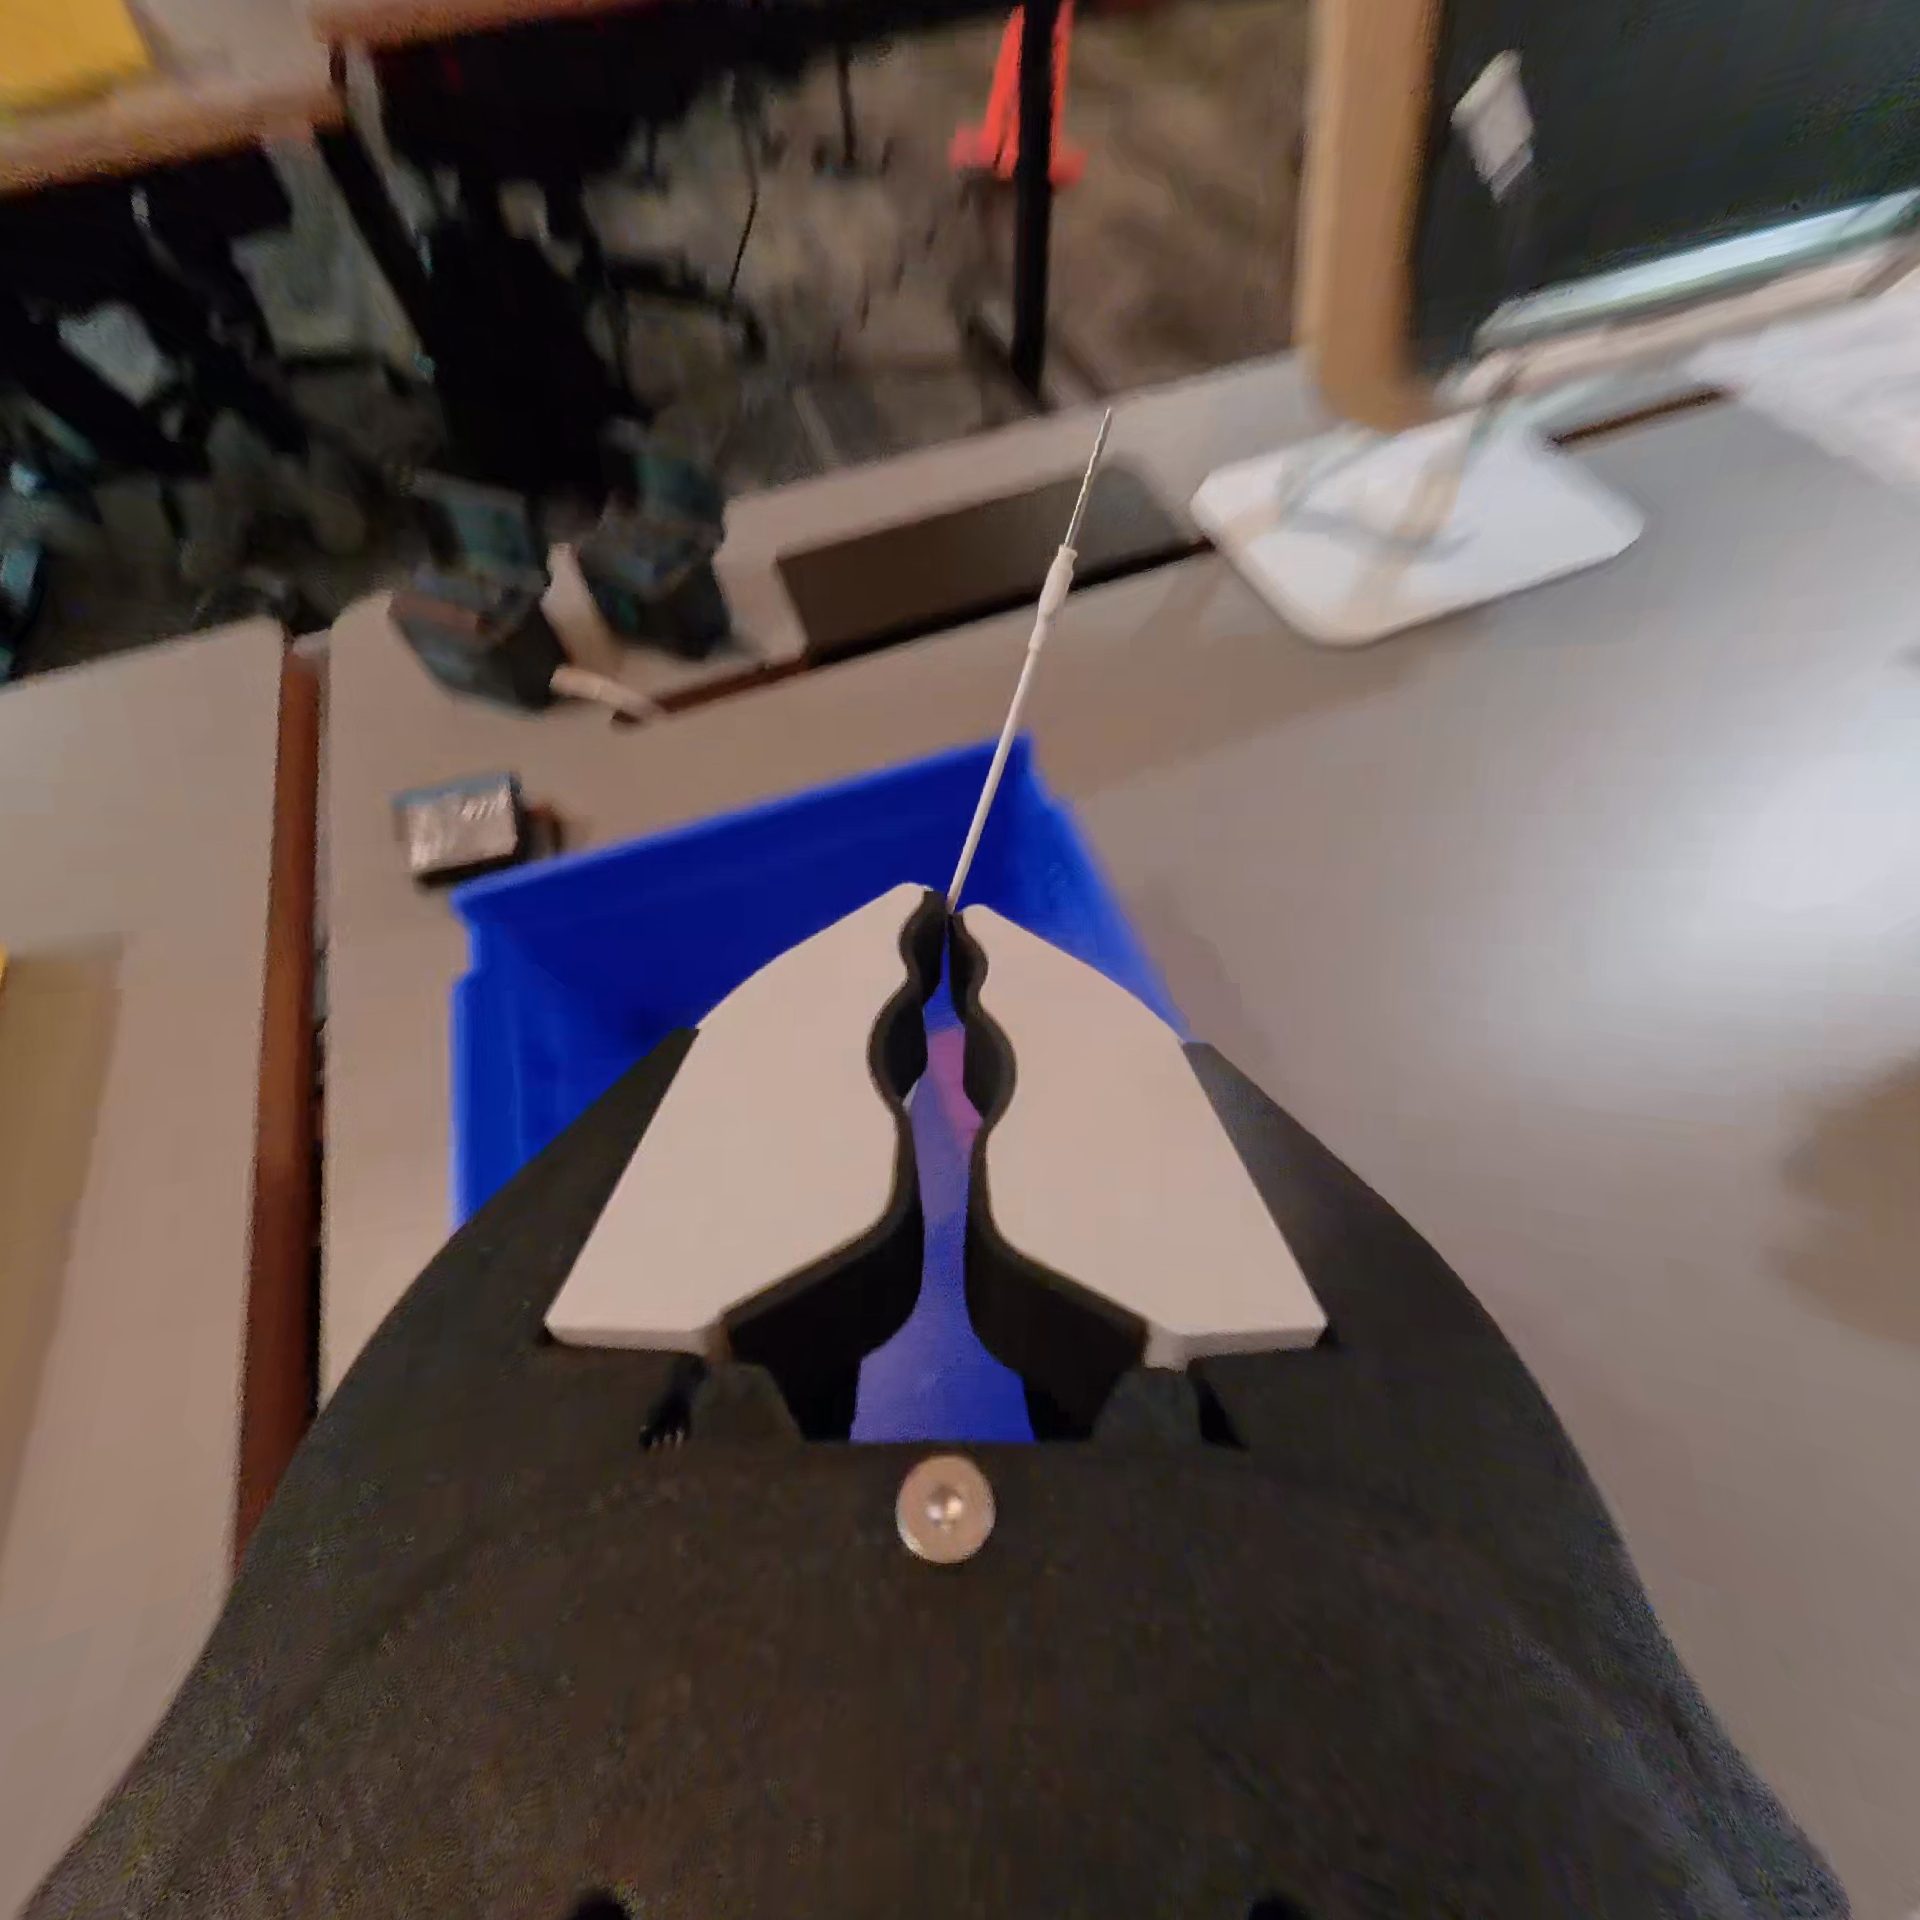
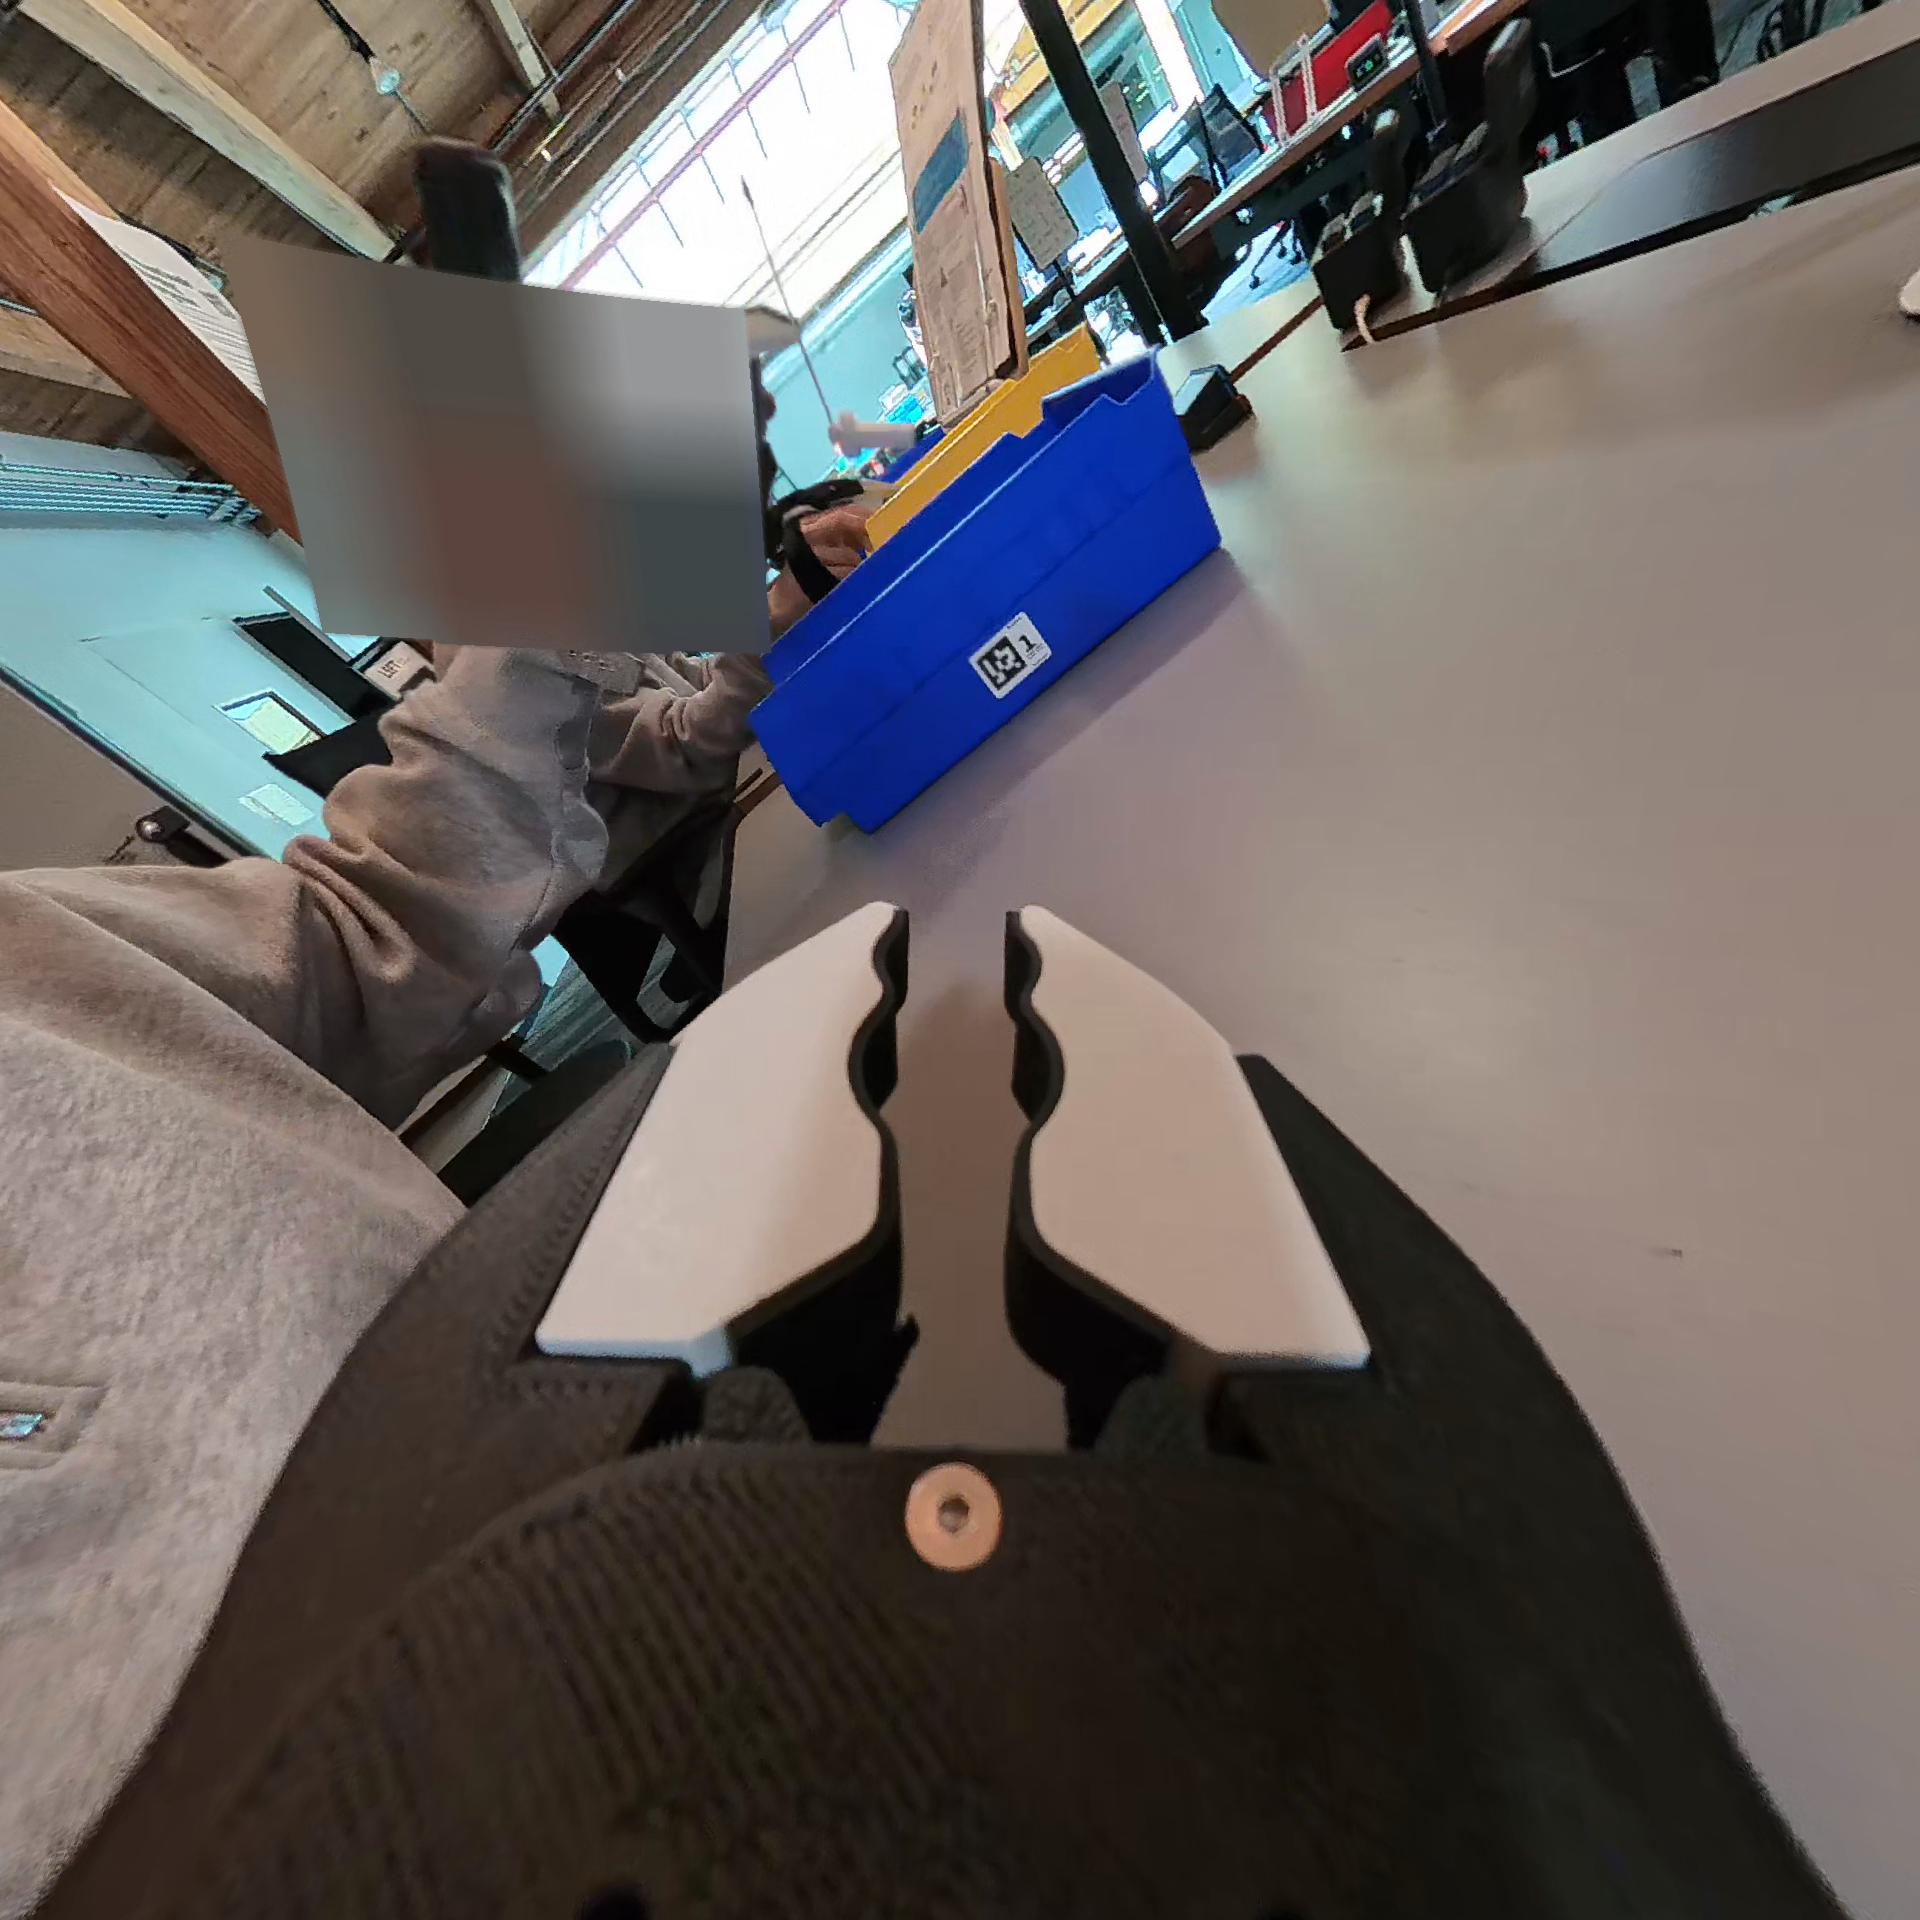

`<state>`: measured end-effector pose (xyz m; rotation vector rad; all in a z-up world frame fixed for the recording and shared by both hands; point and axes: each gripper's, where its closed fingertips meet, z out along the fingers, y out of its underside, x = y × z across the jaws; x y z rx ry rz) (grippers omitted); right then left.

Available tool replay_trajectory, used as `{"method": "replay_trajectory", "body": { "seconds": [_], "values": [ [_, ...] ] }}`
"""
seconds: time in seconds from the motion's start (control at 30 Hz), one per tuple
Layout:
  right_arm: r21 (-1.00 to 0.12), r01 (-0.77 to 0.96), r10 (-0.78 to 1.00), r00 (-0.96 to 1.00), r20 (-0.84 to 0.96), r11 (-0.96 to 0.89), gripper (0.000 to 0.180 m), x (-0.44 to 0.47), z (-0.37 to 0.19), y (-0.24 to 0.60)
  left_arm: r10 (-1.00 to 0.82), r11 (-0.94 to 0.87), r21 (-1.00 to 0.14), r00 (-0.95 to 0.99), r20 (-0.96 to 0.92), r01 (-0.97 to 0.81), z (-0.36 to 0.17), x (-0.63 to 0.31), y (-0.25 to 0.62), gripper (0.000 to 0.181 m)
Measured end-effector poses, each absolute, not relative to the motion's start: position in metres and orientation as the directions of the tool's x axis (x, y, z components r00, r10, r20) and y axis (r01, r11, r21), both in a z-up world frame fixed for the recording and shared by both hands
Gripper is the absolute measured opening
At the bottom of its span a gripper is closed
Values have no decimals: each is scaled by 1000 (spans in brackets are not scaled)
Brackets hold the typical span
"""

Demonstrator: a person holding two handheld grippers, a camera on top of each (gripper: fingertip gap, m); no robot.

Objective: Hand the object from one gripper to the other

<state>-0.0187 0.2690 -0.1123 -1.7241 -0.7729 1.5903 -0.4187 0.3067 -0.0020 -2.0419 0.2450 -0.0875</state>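
Left wrist view: left gripper [image 1: 947, 914] tips pinched together on the lower end of a thin white rod [image 1: 1023, 696], which sticks up and forward, leaning slightly right. Blue bin [image 1: 665, 935] sits directly below and ahead of the tips on the grey table [image 1: 1455, 1039].

Right wrist view: right gripper [image 2: 956, 925] low over the table, fingers parted, nothing between them. Blue bin [image 2: 987, 592] ahead, slightly left; yellow bin [image 2: 987, 426] just behind it.
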Motion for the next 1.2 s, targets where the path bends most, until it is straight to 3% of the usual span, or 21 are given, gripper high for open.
{"method": "replay_trajectory", "body": {
  "seconds": [0.03, 0.17, 0.33, 0.6, 0.87, 0.97, 1.13, 1.2],
  "values": [
    [-798, -14, 795, 80, -602, -603, 18, -19, -110, 268, -235, -398, -910, 972, -25, -120, 13, -403, 304, 0],
    [-814, -26, 813, 51, -580, -580, 18, -17, -99, 260, -365, -232, -972, 929, 60, -28, 59, -331, 291, 0],
    [-848, -51, 849, 26, -528, -527, 18, -15, -84, 250, -572, -184, -976, 796, 199, 112, 66, -231, 273, 1],
    [-909, -105, 911, 46, -409, -403, 23, -6, -66, 242, -759, -338, -923, 526, 384, 185, -17, -82, 245, 0],
    [-941, -159, 947, 75, -312, -298, 33, 6, -52, 233, -794, -471, -846, 297, 530, 252, -74, -12, 220, 0],
    [-959, -146, 961, 93, -259, -244, 35, 6, -52, 227, -819, -491, -858, 255, 513, 150, -91, 10, 213, 0],
    [-965, -141, 965, 109, -238, -222, 26, 9, -53, 223, -842, -487, -868, 212, 495, 94, -101, 21, 204, 0],
    [-968, -121, 967, 104, -232, -219, 4, 8, -56, 221, -835, -506, -857, 194, 515, 97, -102, 23, 204, 0]
  ]
}}
